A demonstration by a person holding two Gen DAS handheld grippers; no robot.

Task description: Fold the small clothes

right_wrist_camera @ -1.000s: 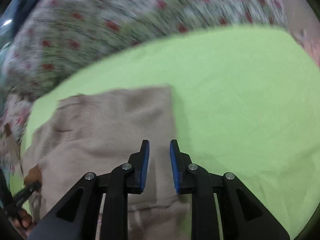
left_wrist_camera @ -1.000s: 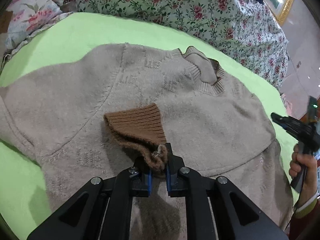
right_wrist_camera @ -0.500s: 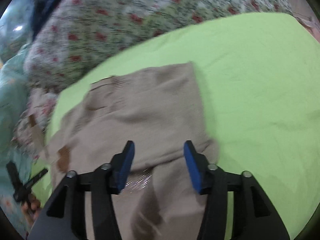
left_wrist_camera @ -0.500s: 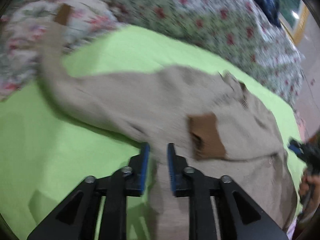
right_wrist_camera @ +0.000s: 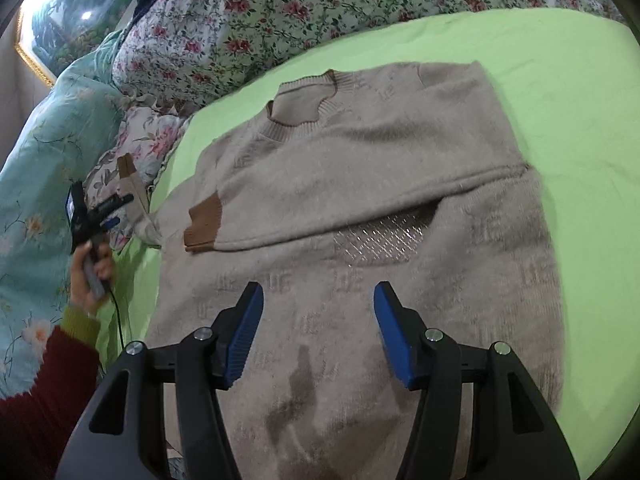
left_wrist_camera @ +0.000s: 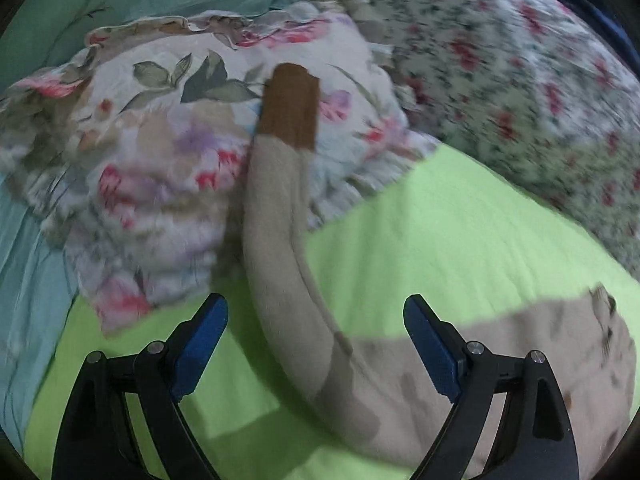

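A beige knit sweater (right_wrist_camera: 360, 208) lies on the green sheet (right_wrist_camera: 580, 80). One sleeve is folded across its chest, its brown cuff (right_wrist_camera: 203, 222) near the left side. The other sleeve (left_wrist_camera: 276, 248) stretches out over a floral pillow (left_wrist_camera: 152, 152), its brown cuff (left_wrist_camera: 290, 110) at the far end. My left gripper (left_wrist_camera: 316, 340) is open and empty, hovering over that sleeve near the shoulder; it also shows in the right wrist view (right_wrist_camera: 100, 212). My right gripper (right_wrist_camera: 318, 328) is open and empty above the sweater's lower body.
A floral quilt (right_wrist_camera: 280, 12) lies bunched along the far side of the sheet. A teal floral blanket (right_wrist_camera: 36, 160) lies to the left beyond the pillow. A framed picture (right_wrist_camera: 52, 28) hangs at the back left.
My left gripper let go of the folded sleeve's cuff, swung left to the outstretched sleeve and opened wide. My right gripper opened and drew back over the sweater's lower body.
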